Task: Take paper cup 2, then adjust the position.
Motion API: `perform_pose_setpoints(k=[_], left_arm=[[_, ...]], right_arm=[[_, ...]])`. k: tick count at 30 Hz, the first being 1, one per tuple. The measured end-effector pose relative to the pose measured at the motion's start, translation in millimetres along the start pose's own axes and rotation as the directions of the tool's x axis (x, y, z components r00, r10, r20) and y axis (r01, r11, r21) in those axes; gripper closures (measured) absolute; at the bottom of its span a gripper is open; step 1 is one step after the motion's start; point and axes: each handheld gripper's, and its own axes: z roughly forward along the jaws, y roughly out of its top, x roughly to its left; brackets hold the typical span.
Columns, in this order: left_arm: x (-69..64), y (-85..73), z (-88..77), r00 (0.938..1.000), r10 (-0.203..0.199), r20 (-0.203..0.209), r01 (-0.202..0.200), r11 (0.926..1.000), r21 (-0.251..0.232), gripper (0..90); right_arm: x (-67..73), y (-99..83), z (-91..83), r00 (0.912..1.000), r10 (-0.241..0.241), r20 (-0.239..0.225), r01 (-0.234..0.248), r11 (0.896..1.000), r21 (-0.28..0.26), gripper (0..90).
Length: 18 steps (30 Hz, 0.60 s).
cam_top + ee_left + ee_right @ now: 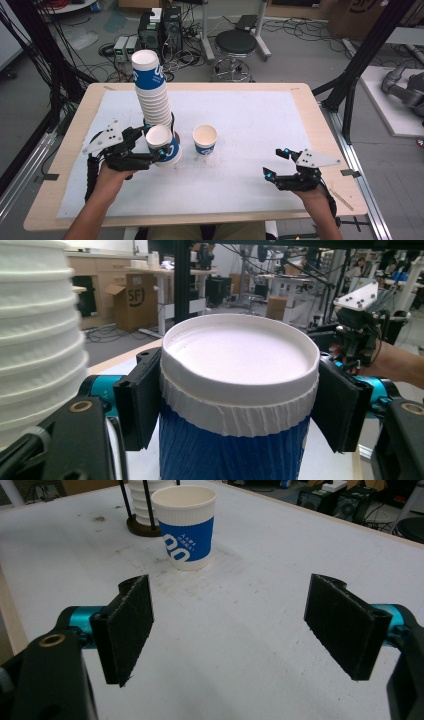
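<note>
Left gripper [156, 145]: jaws clamped on either side of a blue-and-white ribbed paper cup [165, 146], gripping just below its rim. Tall leaning stack of white and blue paper cups [151, 87]: just behind this gripper, on the white table mat [250, 175]. Second blue-and-white paper cup [205, 139]: upright, to the gripper's right. Right gripper [277, 162]: jaws wide apart, nothing between them, well apart from the cups.

The left tool [152, 145] is clamped, its two black pads [140, 400] pressing opposite sides of what it holds, the left forearm reaching in from the lower left. The right tool [277, 164] sits low at the right, jaws spread wide with nothing between them, pointing leftward.
</note>
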Motion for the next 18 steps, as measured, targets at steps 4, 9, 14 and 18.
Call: perform_pose_setpoints(k=[4, 9, 14, 18], left_arm=[[-3.3, -1.3, 9.2, 0.9998, 0.000, 0.019, 0.000, 1.0000, 0.007, 29.2], [-5.4, -4.3, 20.6, 0.9990, -0.007, 0.044, 0.007, 0.9999, 0.009, 29.2], [-7.6, -9.2, 30.2, 0.9980, -0.015, 0.061, 0.014, 0.9998, 0.015, 29.2], [-10.4, -11.5, 36.8, 0.9970, -0.016, 0.076, 0.015, 0.9997, 0.018, 29.2]], right_arm=[[0.5, 0.7, 0.0, 1.0000, -0.003, -0.003, 0.003, 1.000, -0.005, 20.2], [1.6, 1.7, 1.8, 0.9999, -0.005, -0.013, 0.005, 1.000, -0.005, 20.2], [3.1, 2.6, 3.3, 0.9997, -0.002, -0.022, 0.002, 1.000, -0.008, 20.2], [3.7, 3.5, 5.3, 0.9995, -0.008, -0.029, 0.008, 1.000, -0.014, 20.2]])
